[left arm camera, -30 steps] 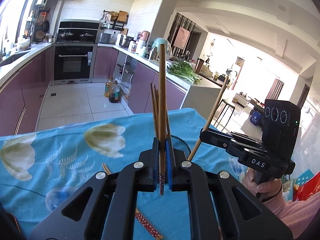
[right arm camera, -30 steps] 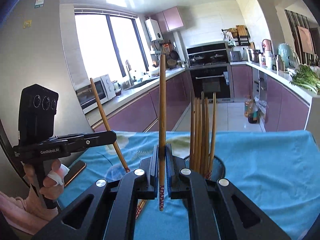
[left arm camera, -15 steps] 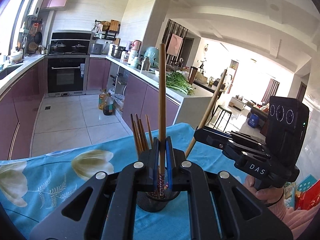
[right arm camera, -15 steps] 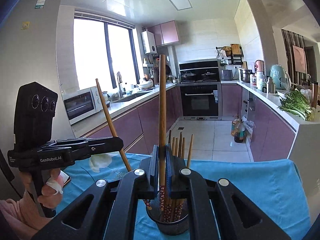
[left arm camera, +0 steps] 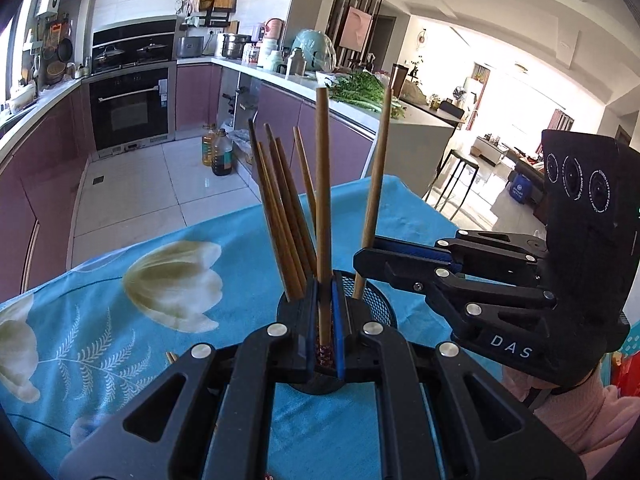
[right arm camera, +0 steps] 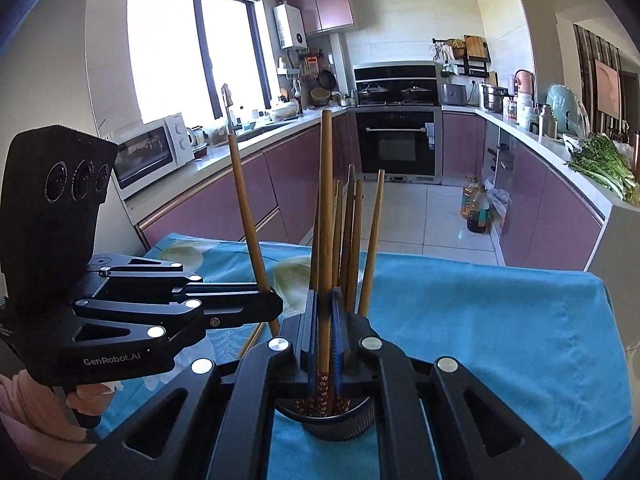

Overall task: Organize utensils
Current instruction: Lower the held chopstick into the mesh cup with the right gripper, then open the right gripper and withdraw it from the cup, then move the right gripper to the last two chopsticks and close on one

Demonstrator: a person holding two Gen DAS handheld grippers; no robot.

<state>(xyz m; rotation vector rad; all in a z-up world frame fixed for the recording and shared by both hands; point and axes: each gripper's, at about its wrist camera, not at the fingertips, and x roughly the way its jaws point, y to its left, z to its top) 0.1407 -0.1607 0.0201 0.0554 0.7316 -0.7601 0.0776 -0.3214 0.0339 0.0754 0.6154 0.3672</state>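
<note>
A blue tablecloth (left arm camera: 132, 360) printed with pale tulips covers the tabletop. Behind it runs a kitchen with mauve cabinets (right arm camera: 240, 204). A built-in oven (left arm camera: 130, 108) sits under a hob carrying two lidded pots (right arm camera: 394, 90). A white microwave (right arm camera: 150, 152) stands by the window (right arm camera: 192, 48). Two oil bottles (left arm camera: 218, 152) stand on the tiled floor (left arm camera: 160, 192), and leafy greens (right arm camera: 600, 162) lie on the counter.
</note>
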